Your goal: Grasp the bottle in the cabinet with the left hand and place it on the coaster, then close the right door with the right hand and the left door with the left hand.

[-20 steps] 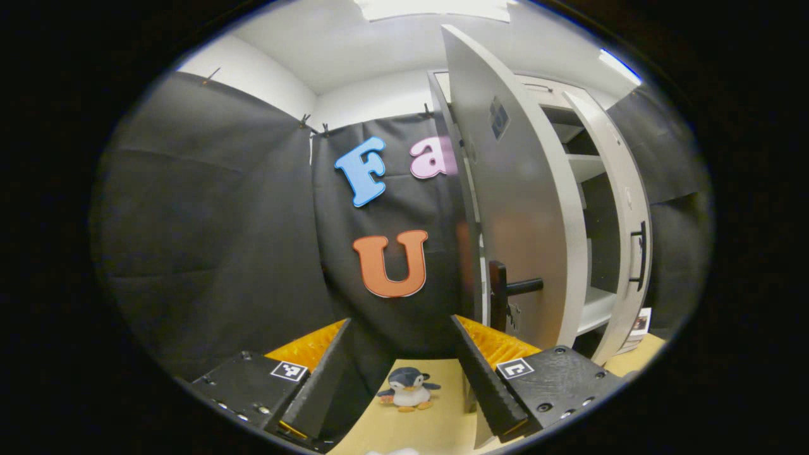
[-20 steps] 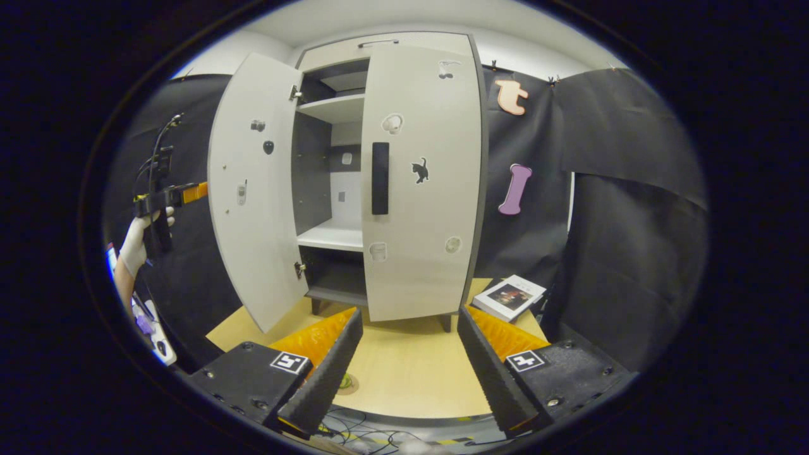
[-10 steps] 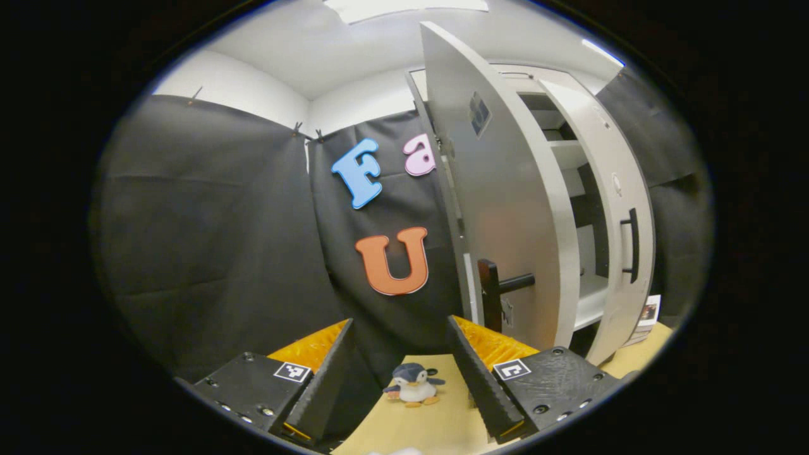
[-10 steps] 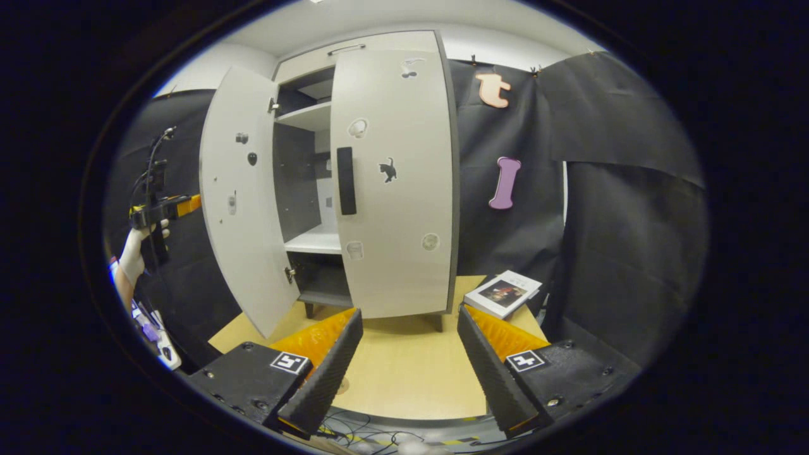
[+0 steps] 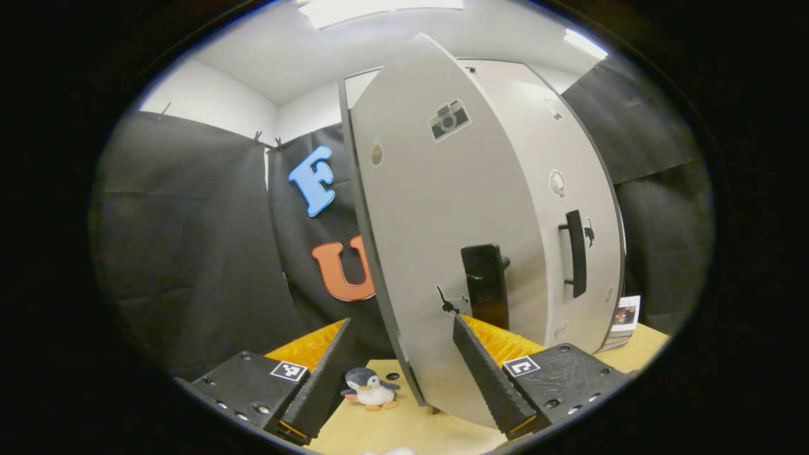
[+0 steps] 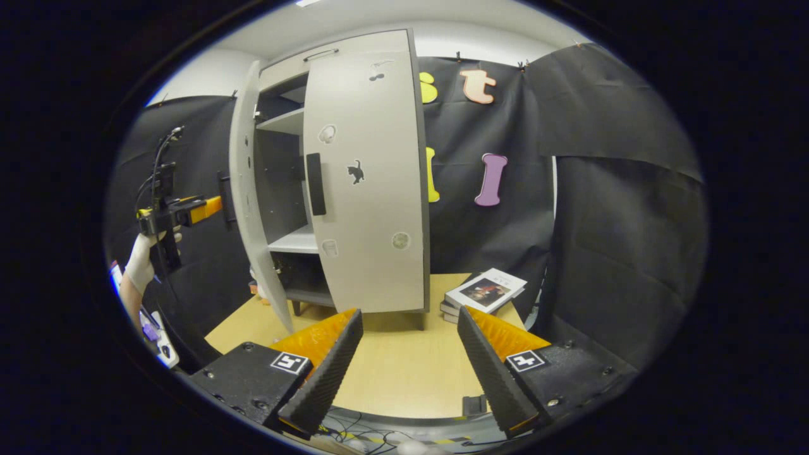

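The left gripper (image 5: pixel 399 370), jaws released, stood just outside the left door (image 5: pixel 442 240) of the cabinet (image 6: pixel 354 183), placed to push it shut; beyond, the right door (image 6: pixel 366 183) lay closed; the bottle's place could not be told.

A staged recording booth, not a lived-in room, is showing here. Black cloth (image 6: pixel 607 189) is hanging as walls on clips, with plain white wall (image 5: pixel 208 101) rising above it. A small grey two-door cabinet (image 6: pixel 373 189) with stickers is standing on a pale wooden tabletop (image 6: pixel 404 366), a stack of books (image 6: pixel 483 294) and a plush penguin toy (image 5: pixel 370 388) are lying near it, and loose cables (image 6: pixel 354 436) are trailing at the tabletop's front edge.
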Tool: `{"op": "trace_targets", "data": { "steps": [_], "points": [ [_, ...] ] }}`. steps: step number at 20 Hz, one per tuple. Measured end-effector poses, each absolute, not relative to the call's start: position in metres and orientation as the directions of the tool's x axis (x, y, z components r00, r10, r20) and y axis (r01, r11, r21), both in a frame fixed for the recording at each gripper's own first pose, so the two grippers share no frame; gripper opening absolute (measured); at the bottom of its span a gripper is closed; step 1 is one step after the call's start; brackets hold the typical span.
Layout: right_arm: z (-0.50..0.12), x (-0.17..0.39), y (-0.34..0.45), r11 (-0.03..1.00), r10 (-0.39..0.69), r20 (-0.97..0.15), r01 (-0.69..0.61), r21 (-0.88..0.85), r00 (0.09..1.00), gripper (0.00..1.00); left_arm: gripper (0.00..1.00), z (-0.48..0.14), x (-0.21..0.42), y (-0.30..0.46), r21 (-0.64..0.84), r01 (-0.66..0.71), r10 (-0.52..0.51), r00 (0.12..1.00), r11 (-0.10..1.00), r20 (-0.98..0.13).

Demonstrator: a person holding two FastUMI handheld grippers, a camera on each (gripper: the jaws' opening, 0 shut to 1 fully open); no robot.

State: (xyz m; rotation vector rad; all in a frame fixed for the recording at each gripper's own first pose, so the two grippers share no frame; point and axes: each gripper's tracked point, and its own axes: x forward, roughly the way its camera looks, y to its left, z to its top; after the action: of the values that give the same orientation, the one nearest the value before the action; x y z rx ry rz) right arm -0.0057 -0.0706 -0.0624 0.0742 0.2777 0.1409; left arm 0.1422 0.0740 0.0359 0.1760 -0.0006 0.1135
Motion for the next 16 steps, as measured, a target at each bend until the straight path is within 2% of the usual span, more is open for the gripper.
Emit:
{"op": "trace_targets", "data": {
  "steps": [4, 8, 15, 16],
  "points": [
    [-0.057, -0.005, -0.075, 0.992, 0.123, -0.256, -0.108, 0.072, 0.959, 0.96, 0.97, 0.027, 0.14, 0.057, 0.113, -0.078, 0.081, 0.997, 0.99, -0.016],
    [-0.054, -0.003, -0.062, 0.991, 0.131, -0.243, -0.118, 0.067, 0.961, 0.99, 0.97, 0.015, 0.126, 0.045, 0.076, -0.042, 0.047, 0.997, 0.996, -0.056],
    [-0.041, -0.006, -0.043, 0.992, 0.128, -0.208, -0.121, 0.048, 0.97, 0.99, 0.97, 0.021, 0.091, 0.025, 0.057, 0.001, 0.001, 0.999, 0.998, -0.046],
    [-0.038, -0.006, -0.04, 0.991, 0.128, -0.201, -0.121, 0.048, 0.971, 0.96, 0.97, 0.022, 0.086, 0.023, 0.058, 0.006, -0.003, 0.999, 0.998, -0.047]
  ]
}}
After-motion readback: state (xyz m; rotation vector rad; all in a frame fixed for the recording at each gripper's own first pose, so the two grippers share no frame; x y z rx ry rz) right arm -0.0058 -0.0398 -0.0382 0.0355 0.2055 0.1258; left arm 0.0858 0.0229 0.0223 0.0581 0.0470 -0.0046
